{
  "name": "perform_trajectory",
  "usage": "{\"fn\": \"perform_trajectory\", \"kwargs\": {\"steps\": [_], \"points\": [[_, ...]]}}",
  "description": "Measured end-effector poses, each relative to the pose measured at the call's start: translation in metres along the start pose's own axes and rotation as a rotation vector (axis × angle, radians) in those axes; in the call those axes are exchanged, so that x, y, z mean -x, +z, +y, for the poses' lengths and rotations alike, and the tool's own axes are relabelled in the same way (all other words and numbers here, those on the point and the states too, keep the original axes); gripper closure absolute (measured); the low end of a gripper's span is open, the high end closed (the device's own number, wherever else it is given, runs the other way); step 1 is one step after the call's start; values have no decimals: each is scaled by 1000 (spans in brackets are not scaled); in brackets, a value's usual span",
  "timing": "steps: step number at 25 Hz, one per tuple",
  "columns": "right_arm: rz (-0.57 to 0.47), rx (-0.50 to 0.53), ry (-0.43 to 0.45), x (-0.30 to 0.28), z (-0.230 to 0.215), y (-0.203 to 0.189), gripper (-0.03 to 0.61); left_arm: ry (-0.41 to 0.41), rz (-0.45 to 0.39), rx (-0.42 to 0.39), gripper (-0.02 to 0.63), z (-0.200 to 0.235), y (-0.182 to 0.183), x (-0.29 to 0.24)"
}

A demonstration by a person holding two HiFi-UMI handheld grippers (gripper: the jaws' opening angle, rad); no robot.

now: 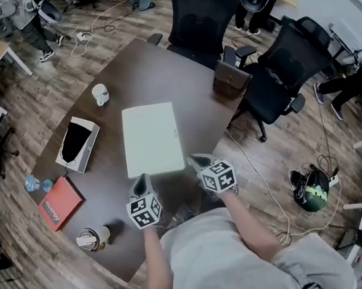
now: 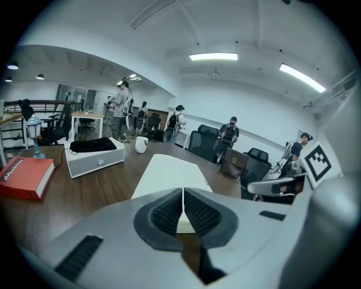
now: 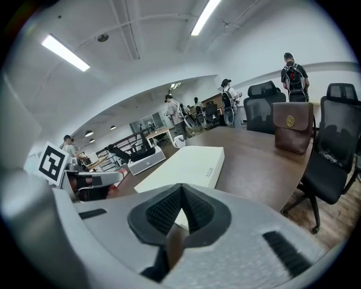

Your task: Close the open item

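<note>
The flat white box [image 1: 151, 138] lies on the table [image 1: 186, 86] just ahead of both claws. Its lid is down flat, so the closing looks done to me. The left claw [image 1: 140, 180] and the right claw [image 1: 197, 161] hover at its near edge, both pinched together on nothing. I'd say only backing away is left.

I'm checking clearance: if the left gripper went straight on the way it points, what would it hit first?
Most likely the white box: the left gripper, jaws shut, aims at its near edge. The gap to it is hard to judge.
</note>
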State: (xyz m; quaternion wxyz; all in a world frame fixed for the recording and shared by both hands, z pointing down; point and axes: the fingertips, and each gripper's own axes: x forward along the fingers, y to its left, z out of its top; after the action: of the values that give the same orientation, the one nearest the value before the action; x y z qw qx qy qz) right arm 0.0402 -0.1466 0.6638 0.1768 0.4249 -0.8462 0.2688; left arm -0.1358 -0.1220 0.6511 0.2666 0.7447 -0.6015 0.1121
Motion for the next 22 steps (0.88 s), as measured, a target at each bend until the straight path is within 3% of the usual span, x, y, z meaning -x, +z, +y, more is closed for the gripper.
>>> {"fn": "perform_trajectory", "kwargs": {"steps": [22], "points": [[4, 32, 41, -15, 5, 6, 572, 34, -2, -1, 606, 8, 1, 2]]}}
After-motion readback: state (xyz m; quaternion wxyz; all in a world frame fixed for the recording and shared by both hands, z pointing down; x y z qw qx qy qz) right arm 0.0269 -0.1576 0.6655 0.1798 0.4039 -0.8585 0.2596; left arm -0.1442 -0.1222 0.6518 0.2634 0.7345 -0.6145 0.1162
